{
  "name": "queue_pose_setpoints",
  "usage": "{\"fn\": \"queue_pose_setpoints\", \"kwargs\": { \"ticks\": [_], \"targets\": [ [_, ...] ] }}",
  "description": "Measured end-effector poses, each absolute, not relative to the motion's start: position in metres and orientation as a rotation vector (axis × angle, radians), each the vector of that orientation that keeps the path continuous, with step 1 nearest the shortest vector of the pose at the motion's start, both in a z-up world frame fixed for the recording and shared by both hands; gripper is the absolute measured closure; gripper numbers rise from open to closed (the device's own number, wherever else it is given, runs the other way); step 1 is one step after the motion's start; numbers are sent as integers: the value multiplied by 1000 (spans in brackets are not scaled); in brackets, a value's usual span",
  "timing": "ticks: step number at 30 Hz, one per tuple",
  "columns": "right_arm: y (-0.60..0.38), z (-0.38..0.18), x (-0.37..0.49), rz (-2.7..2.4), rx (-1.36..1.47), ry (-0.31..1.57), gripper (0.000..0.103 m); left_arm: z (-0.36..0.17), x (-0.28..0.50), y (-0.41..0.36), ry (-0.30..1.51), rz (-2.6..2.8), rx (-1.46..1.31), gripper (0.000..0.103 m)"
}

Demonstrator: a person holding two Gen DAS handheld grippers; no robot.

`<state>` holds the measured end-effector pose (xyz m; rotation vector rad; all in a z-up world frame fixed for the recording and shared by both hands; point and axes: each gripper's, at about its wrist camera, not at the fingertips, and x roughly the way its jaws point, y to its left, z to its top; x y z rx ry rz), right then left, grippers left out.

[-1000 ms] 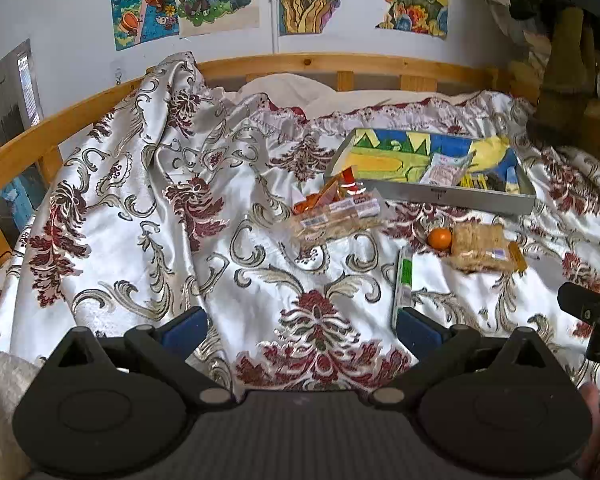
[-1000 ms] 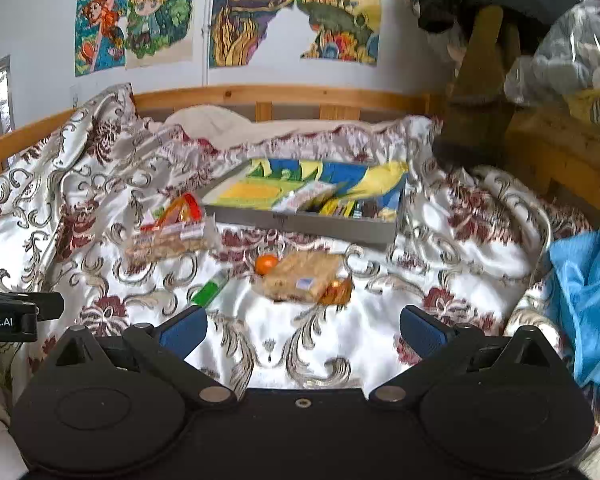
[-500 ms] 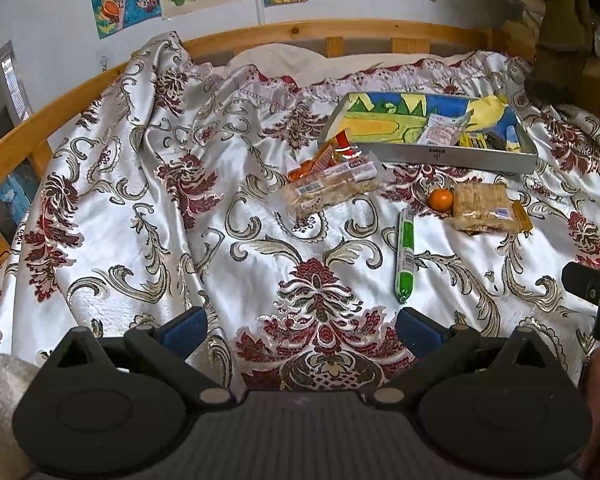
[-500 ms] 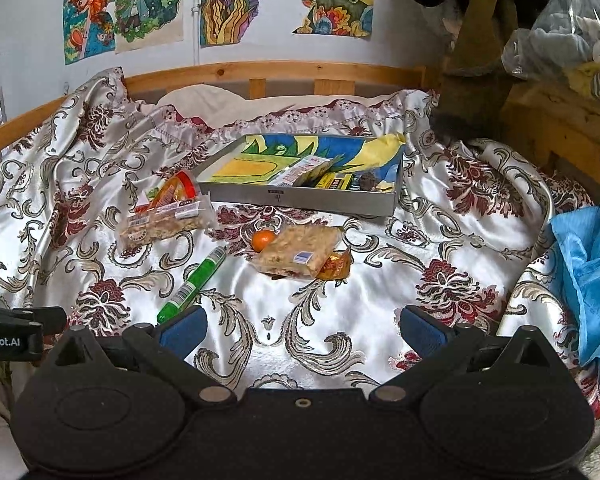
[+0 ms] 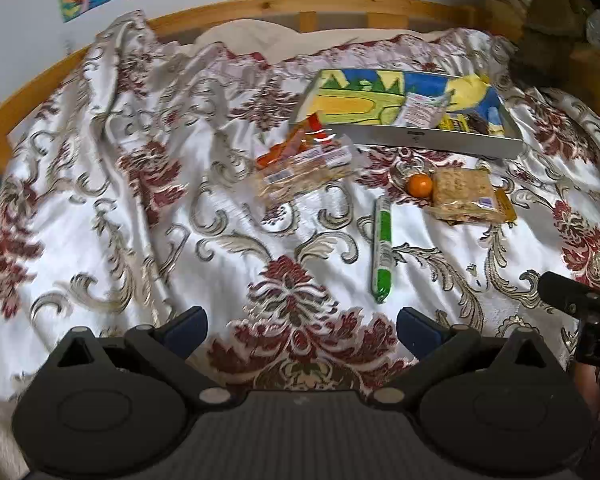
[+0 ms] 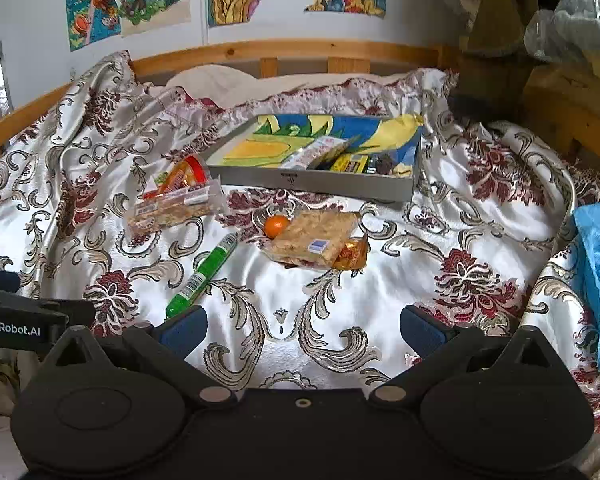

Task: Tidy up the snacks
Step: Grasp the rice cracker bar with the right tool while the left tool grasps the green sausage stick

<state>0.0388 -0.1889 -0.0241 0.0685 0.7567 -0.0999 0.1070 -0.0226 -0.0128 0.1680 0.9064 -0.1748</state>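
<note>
Both grippers are seen held above a bed covered by a patterned bedspread [image 6: 380,300]. The left gripper [image 5: 300,330] is observed with jaws released and nothing between them; the right gripper [image 6: 302,330] is likewise spread wide and empty.

A grey tray [image 6: 316,180] is set toward the headboard, with small packets lying in it against a coloured lining. In front of it, loose snacks are scattered on the bedspread: a clear packet [image 6: 172,210] of bars with an orange wrapper [image 6: 180,176] just behind it, a green tube [image 6: 204,274] lying at a slant, a small orange ball [image 6: 276,226], and a wrapped square cake [image 6: 316,240] touching that ball. A gold wrapper [image 6: 354,252] is partly tucked under the cake. None of these items is touched by either gripper.
</note>
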Motion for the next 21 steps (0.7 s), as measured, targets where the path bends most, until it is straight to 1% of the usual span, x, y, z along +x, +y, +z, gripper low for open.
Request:
{"fn": "queue_pose_setpoints", "kwargs": {
  "ticks": [7,12,14,21],
  "targets": [
    [-204,-24,59,-70,129,805,1,-16,133,-29,934,-224,183,1],
    [-228,-33,95,34,309,890,1,-27,150,-42,946,-273,190,1],
    [-237,-37,112,31,340,907,1,-32,154,-49,952,-295,203,1],
    [-259,-47,157,16,390,868,1,-44,169,-59,988,-321,216,1]
  ]
}}
